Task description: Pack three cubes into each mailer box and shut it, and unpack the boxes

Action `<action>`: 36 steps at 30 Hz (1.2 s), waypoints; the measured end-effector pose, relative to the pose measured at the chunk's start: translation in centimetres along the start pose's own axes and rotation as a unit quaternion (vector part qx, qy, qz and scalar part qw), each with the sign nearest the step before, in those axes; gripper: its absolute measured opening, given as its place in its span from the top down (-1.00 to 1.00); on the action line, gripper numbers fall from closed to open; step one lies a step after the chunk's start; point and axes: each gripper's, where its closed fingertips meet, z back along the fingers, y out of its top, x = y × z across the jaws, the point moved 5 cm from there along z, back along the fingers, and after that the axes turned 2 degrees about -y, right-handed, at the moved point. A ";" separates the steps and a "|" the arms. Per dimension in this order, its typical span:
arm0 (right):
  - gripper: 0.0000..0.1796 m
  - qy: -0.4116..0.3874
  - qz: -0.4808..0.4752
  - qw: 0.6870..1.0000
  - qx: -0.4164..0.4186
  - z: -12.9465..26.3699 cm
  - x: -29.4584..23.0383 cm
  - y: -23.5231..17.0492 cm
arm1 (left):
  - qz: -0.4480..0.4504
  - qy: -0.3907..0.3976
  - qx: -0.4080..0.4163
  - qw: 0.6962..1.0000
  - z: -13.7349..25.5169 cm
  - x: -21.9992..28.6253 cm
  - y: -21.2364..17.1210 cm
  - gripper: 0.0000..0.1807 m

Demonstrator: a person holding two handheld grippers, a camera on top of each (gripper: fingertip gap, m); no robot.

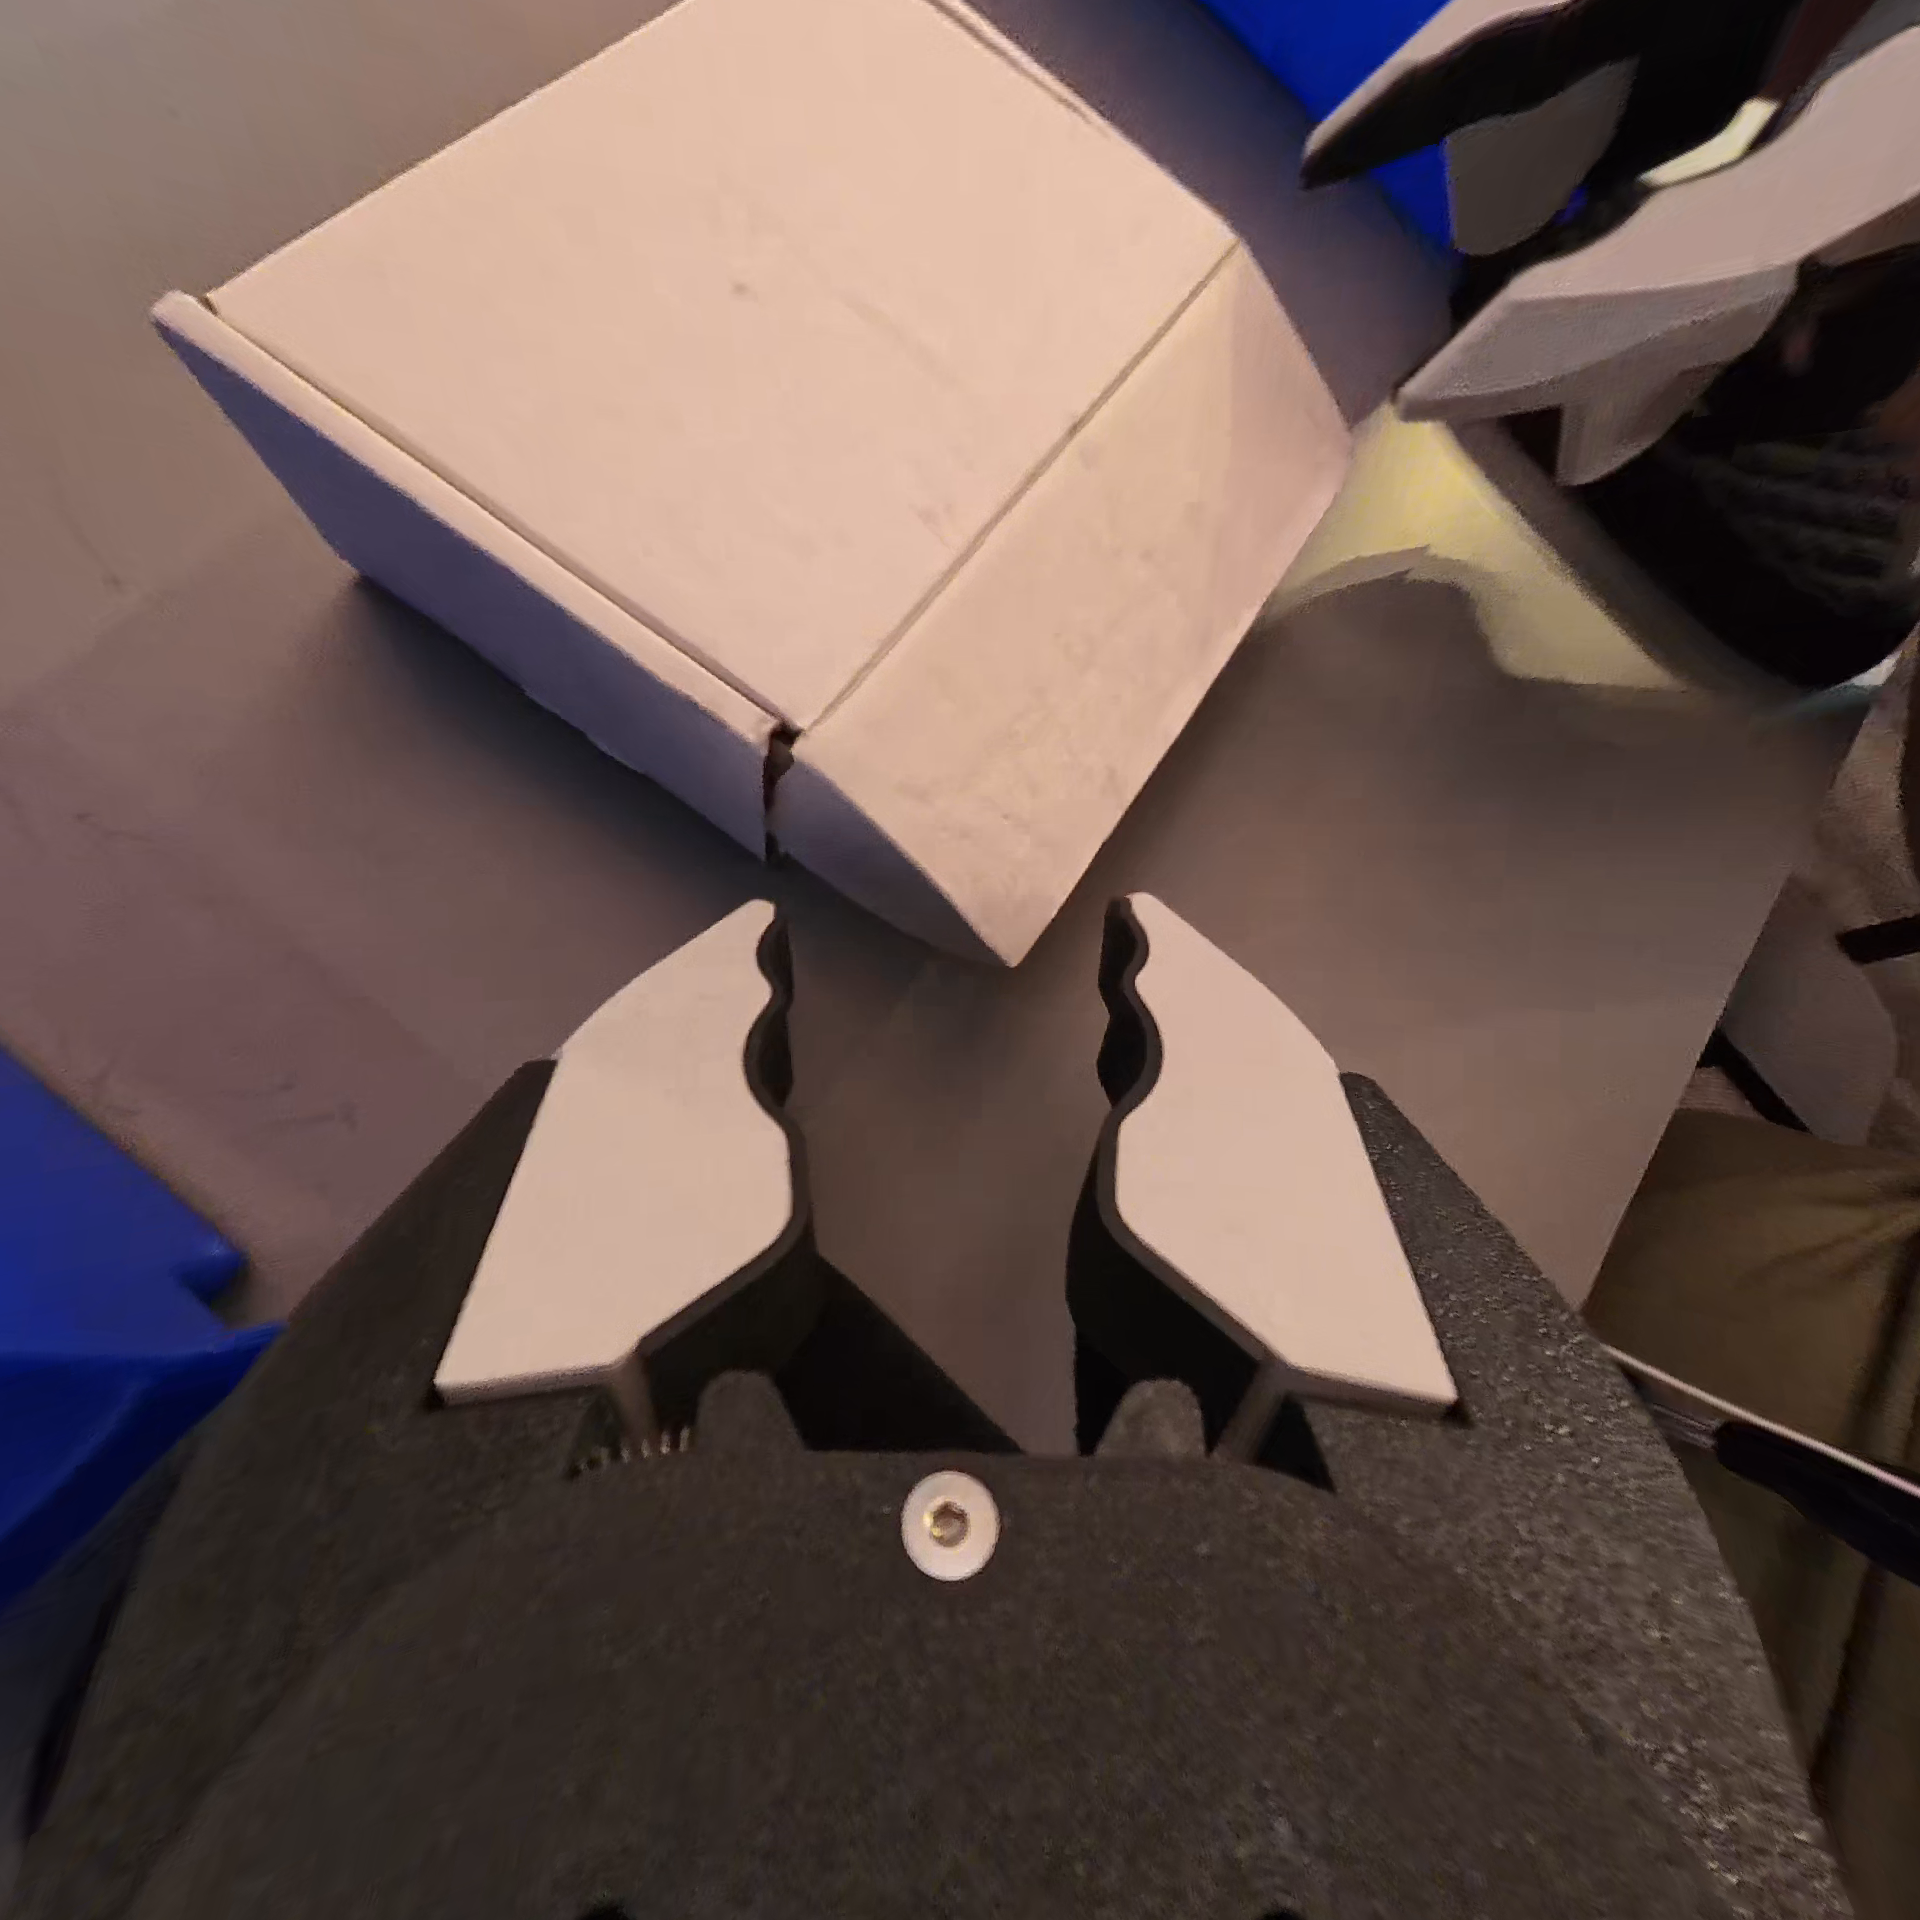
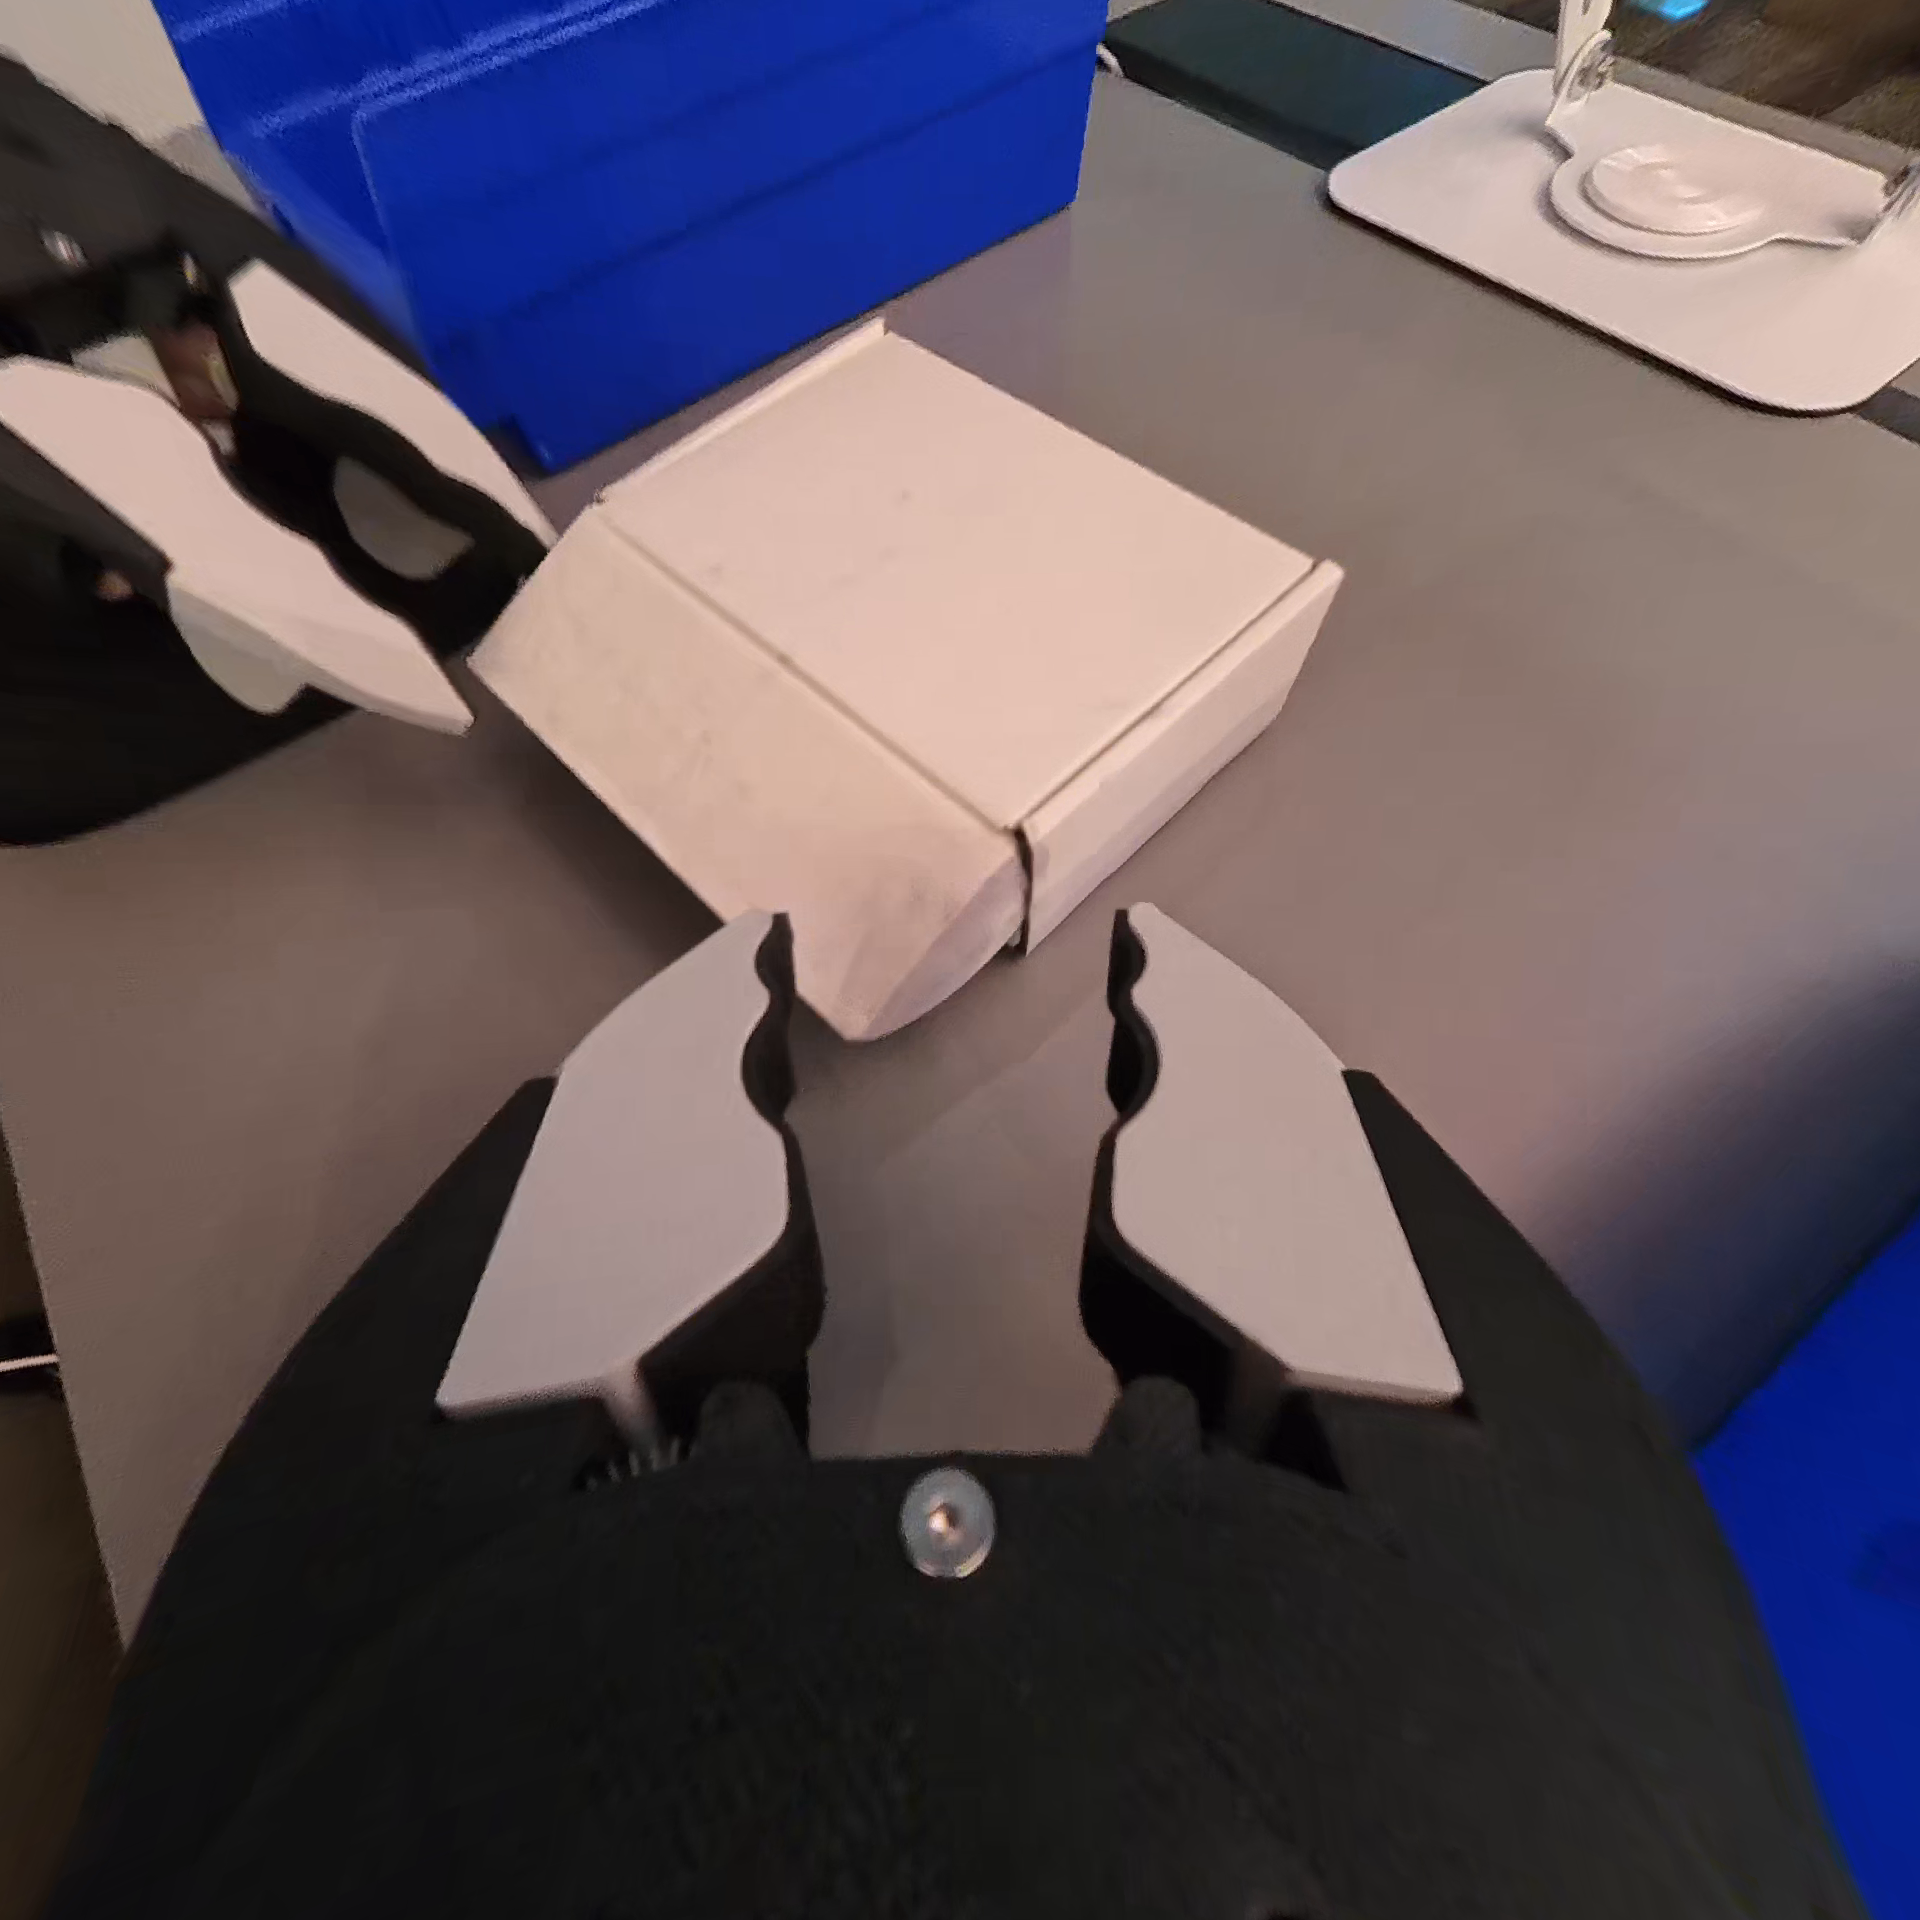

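Left wrist view shows your closed white mailer box [image 1: 727, 416] facing both empty, parted grippers [image 1: 945, 925] [image 2: 951, 925]: unpacking likely next, so lift its front flap [image 1: 1039, 717].

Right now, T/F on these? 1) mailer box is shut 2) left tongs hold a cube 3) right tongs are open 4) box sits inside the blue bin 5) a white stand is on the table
1) The mailer box is shut. True: the lid is down, with the front flap bowed out a little.
2) The left tongs hold a cube. False: they are open and empty, and no cube shows in either view.
3) The right tongs are open. True: the grey table shows between the fingers.
4) The box sits inside the blue bin. False: it rests on the table in front of the bin.
5) A white stand is on the table. True: it is at the far right in the right wrist view.
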 end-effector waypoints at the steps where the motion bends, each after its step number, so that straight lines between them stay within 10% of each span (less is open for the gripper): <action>1: 0.30 0.001 -0.006 1.000 -0.003 -0.3 0.2 0.3 | 0.006 -0.013 0.005 1.000 -0.2 0.1 0.2 0.36; 15: 0.11 0.143 -0.184 0.967 -0.107 -5.1 1.4 -0.2 | -0.006 -0.001 0.016 1.000 -1.6 -0.3 0.9 0.13; 36: 0.03 0.109 -0.123 0.980 -0.114 -4.7 0.3 -0.5 | -0.021 0.038 -0.005 0.999 -2.1 -0.1 1.0 0.30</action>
